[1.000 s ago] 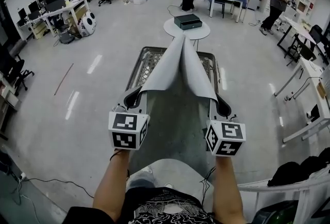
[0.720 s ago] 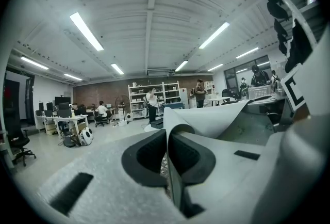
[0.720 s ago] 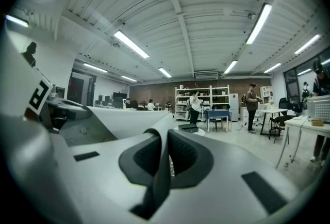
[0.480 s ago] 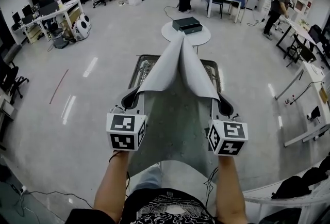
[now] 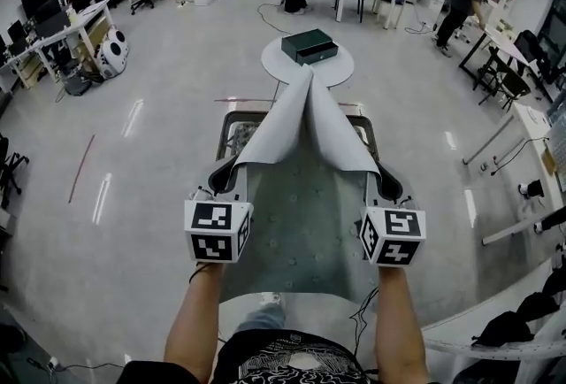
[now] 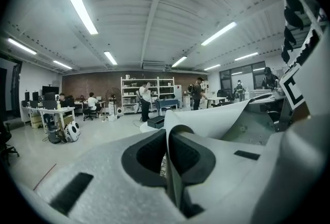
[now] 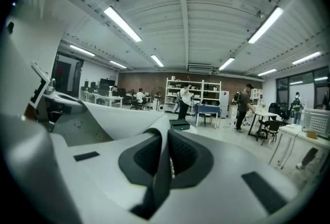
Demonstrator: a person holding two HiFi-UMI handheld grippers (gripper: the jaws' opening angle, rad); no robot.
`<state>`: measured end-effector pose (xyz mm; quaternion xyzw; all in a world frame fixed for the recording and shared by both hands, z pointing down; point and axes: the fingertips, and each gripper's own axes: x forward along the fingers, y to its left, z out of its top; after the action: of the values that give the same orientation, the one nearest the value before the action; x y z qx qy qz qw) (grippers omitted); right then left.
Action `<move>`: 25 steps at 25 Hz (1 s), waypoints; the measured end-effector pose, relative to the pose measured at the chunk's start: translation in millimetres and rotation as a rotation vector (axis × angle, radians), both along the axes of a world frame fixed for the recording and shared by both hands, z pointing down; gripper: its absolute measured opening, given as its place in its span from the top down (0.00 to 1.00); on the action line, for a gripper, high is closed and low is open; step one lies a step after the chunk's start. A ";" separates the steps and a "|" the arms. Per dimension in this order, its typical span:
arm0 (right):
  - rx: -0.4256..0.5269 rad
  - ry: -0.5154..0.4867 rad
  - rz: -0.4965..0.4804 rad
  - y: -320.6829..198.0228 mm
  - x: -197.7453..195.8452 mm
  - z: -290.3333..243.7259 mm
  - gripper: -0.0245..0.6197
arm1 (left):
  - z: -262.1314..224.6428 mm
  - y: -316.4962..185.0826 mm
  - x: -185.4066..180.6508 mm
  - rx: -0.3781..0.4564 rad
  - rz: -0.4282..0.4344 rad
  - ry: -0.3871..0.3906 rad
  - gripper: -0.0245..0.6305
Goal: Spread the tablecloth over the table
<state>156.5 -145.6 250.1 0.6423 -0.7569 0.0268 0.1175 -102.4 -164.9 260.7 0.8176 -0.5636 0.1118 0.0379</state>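
A grey tablecloth (image 5: 309,139) stretches from both grippers toward the far end of a metal-framed table (image 5: 228,131). Its middle is folded up into a raised ridge, and its near part hangs flat between my hands. My left gripper (image 5: 228,170) is shut on the cloth's near left corner. The right gripper (image 5: 380,179) is shut on the near right corner. In the left gripper view, the cloth (image 6: 221,121) runs as a thin edge between the closed pads of the left gripper (image 6: 167,141). The right gripper view shows the same pinch: the right gripper (image 7: 165,152) holds the cloth (image 7: 116,117).
A round white table (image 5: 332,69) with a dark box (image 5: 309,45) stands just beyond the table's far end. People, desks and shelves fill the back of the room. White desks (image 5: 522,121) stand on the right. A cable (image 5: 367,307) trails on the floor near my feet.
Both grippers have drawn the cloth back toward me. The table and round table now sit farther up the view, and more flat cloth lies between my hands.
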 end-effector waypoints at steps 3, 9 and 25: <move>-0.025 0.033 0.026 -25.4 -3.6 6.4 0.95 | 9.5 -28.2 -10.4 -0.026 0.013 0.011 0.95; -0.074 0.080 0.069 -57.9 -8.4 27.0 0.95 | 35.5 -66.1 -20.9 -0.076 0.047 0.013 0.95; -0.169 0.159 0.125 -117.7 -8.4 86.2 0.95 | 104.4 -136.0 -40.8 -0.202 0.075 0.019 0.95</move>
<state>148.1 -263.4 336.2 0.6761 -0.6988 0.0469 0.2287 -143.3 -300.8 365.1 0.8310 -0.5183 0.1615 0.1210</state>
